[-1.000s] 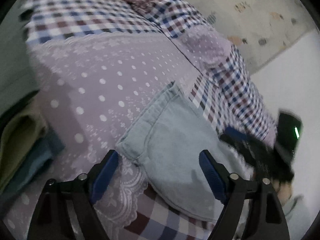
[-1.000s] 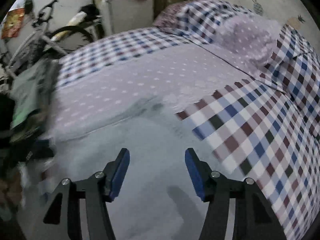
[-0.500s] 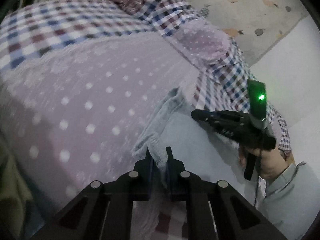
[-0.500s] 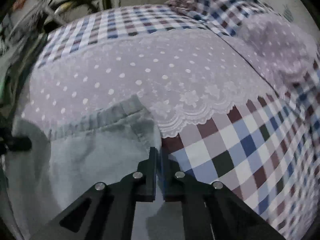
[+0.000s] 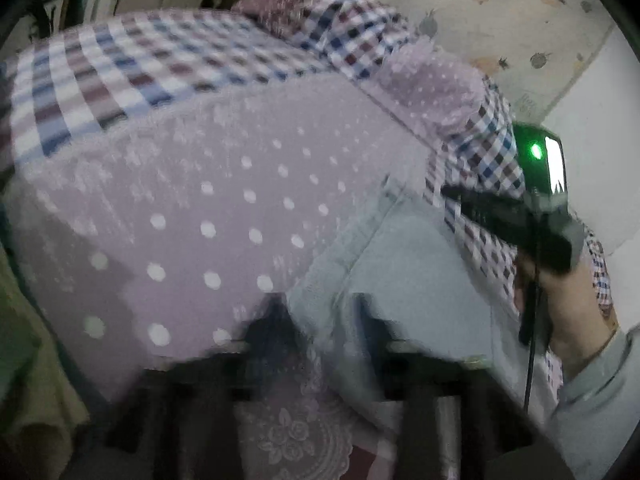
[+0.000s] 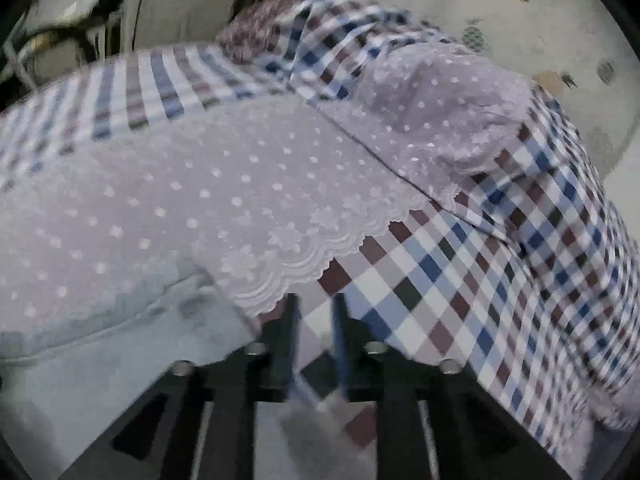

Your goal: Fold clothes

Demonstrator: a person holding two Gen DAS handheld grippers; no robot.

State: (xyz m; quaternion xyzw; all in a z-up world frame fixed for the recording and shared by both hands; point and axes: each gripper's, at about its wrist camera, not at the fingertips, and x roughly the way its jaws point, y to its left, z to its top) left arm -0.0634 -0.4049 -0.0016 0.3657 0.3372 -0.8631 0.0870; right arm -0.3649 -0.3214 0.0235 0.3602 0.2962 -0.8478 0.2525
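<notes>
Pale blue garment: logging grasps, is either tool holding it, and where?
Neither. The left tool and right tool both stand open; the garment lies loose on the bed cover.

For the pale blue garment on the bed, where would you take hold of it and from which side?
Grip the pale blue garment at its thick stitched band, at the corner beside the left gripper, coming in low from the near edge of the bed. That hem lies raised and doubled over the dotted cover, so the fingers can close on it; the flat middle offers no edge.
</notes>
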